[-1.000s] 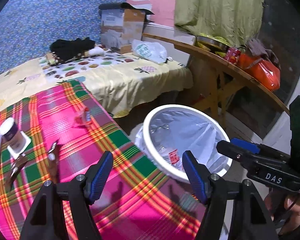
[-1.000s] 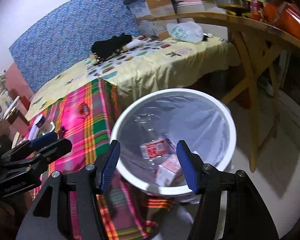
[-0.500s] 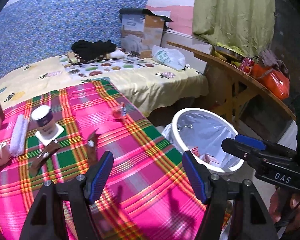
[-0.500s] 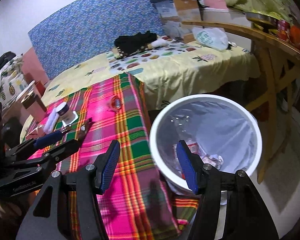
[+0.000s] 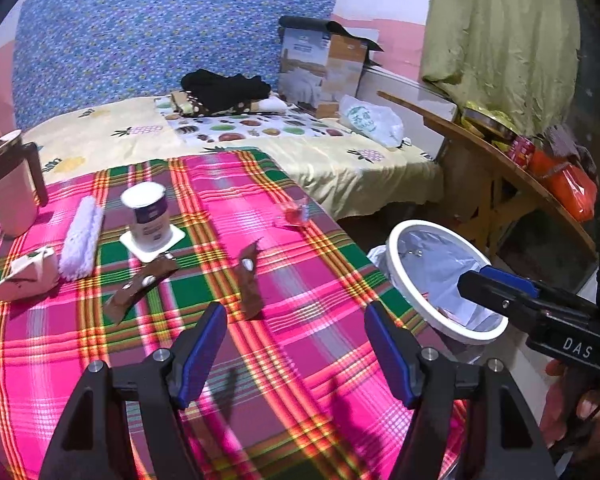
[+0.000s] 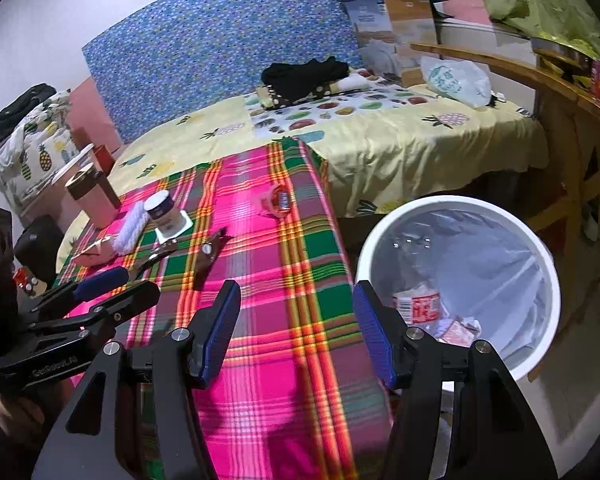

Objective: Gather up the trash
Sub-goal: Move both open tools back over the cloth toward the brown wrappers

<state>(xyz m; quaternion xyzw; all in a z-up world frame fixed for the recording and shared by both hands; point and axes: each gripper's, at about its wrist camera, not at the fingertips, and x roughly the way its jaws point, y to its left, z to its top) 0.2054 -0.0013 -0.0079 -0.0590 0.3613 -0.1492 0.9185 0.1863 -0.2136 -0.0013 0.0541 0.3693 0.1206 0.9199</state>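
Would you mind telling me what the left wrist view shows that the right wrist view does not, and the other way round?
Only the left wrist view shows the orange bag on the wooden side table and the hand gripping the right tool.

Only the right wrist view shows the red-labelled trash at the bottom of the bin, plus the pineapple-print bundle far left.

Both show the plaid tablecloth, the white-lidded cup, two brown wrappers and the red wrapper. Both tools are open and empty.
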